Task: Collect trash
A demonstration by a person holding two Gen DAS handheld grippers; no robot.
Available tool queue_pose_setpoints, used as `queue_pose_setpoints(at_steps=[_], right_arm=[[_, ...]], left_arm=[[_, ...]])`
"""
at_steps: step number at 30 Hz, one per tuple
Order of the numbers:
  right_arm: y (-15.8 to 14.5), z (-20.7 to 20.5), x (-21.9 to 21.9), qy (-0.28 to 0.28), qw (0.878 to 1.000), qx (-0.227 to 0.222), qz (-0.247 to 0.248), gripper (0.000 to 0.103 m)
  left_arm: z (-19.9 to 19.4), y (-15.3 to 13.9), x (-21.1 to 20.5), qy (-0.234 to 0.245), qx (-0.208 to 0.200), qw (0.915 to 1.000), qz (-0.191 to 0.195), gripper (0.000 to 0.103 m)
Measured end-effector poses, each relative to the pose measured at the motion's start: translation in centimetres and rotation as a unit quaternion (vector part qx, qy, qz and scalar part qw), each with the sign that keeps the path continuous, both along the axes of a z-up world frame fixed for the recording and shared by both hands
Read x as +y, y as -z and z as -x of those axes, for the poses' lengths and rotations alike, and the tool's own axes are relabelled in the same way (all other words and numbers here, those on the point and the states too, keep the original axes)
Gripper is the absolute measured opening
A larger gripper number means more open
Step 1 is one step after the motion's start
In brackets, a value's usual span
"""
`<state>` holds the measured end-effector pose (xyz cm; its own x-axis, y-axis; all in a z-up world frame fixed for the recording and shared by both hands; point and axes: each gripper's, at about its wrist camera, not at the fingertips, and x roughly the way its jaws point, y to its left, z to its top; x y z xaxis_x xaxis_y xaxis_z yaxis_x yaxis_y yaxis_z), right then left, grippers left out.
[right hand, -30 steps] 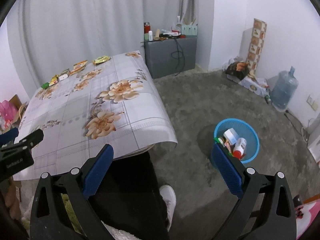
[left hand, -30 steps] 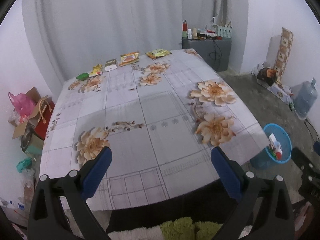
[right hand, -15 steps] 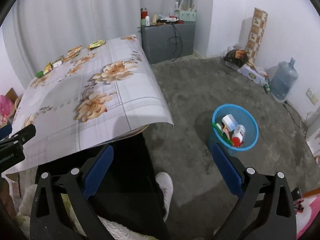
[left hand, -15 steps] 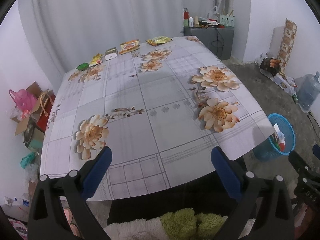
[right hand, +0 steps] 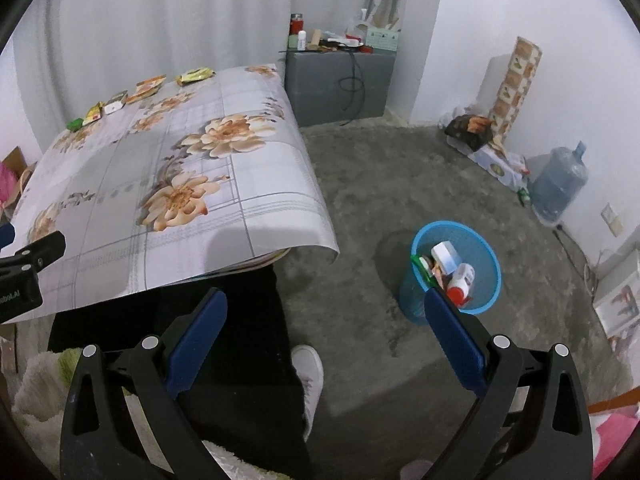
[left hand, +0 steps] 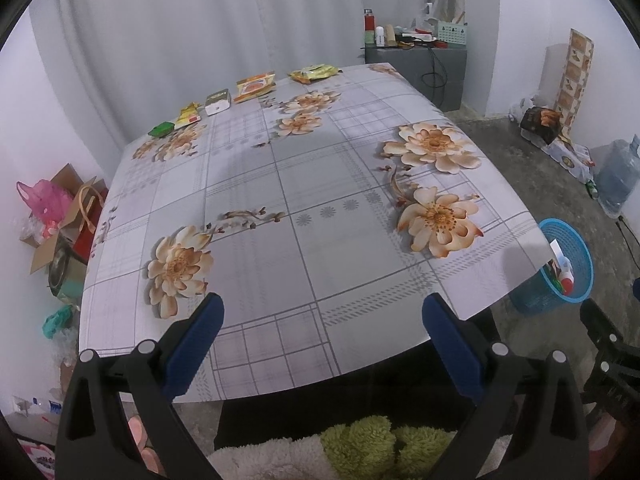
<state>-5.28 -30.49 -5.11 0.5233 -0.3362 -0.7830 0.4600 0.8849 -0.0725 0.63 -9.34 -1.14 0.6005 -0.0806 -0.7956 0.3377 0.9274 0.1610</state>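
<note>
Covering the table, a flowered cloth (left hand: pixel 304 200) reaches toward a white curtain (left hand: pixel 180 40), where five snack wrappers (left hand: pixel 255 86) line its far edge. Both the left gripper (left hand: pixel 320 320) and right gripper (right hand: pixel 326 316) hang empty near the table's near edge, fingers wide apart. On the grey concrete floor (right hand: pixel 400 168), a blue basket (right hand: pixel 476 240) holds trash.

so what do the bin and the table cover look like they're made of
Bin: looks like blue plastic, moulded as open mesh; the floor shows faintly through its wall. Table cover: probably vinyl or oilcloth with a printed flower pattern; it has a slight sheen and its overhanging corner holds a stiff curl rather than draping like cloth.
</note>
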Motion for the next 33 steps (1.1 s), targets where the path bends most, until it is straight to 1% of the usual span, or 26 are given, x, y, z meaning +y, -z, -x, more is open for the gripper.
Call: queue_pose_setpoints(at_steps=[5, 22, 33], right_arm=[[-0.1, -0.1, 0.1, -0.004, 1.0, 0.002, 0.004, 0.095], [-1.3, -0.1, -0.1, -0.006, 1.0, -0.016, 0.017, 0.095], [-1.8, -0.3, 0.3, -0.015, 0.999, -0.017, 0.022, 0.095]], left_arm=[[-0.1, 0.0, 0.0, 0.0, -0.003, 1.0, 0.0, 0.097], [0.3, -0.6, 0.2, -0.005, -0.014, 0.9999, 0.003, 0.097], [0.2, -0.7, 0.3, -0.008, -0.015, 0.9998, 0.005, 0.097]])
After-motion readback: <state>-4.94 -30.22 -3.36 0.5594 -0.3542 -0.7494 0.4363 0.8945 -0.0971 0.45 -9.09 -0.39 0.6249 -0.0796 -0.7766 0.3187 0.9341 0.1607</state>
